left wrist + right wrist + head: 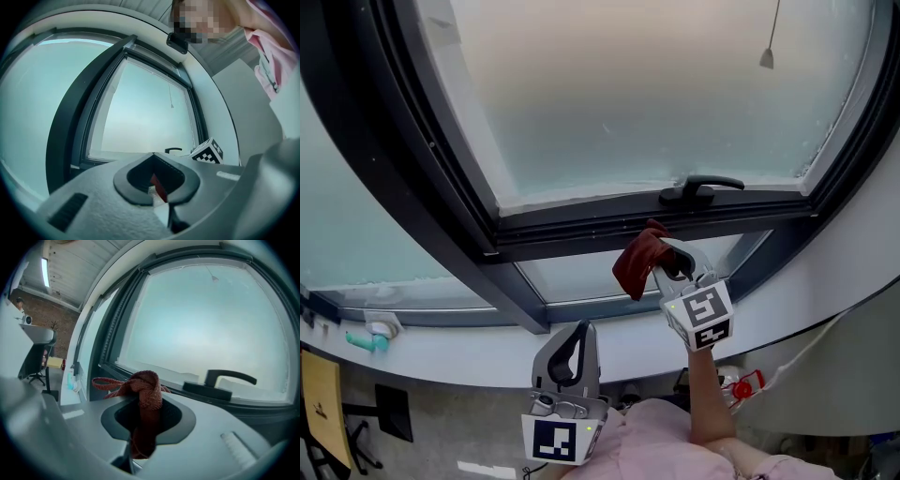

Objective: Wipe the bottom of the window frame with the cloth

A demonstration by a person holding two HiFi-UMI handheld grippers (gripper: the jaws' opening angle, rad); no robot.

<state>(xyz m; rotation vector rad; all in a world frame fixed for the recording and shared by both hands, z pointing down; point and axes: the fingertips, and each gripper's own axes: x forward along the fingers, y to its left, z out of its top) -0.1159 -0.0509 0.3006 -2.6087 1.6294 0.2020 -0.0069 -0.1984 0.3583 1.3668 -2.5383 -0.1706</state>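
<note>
A dark red cloth is bunched between the jaws of my right gripper. It hangs just below the dark bottom rail of the window frame, short of touching it. In the right gripper view the knotted cloth sticks out of the right gripper, with the black window handle ahead to the right. My left gripper is lower, near the white sill, its jaws closed on nothing. In its own view the left gripper points up at the pane.
The black handle sits on the rail right of the cloth. A cord pull hangs before the glass. A white sill runs below, with a teal object at its left. A red-and-white item lies lower right.
</note>
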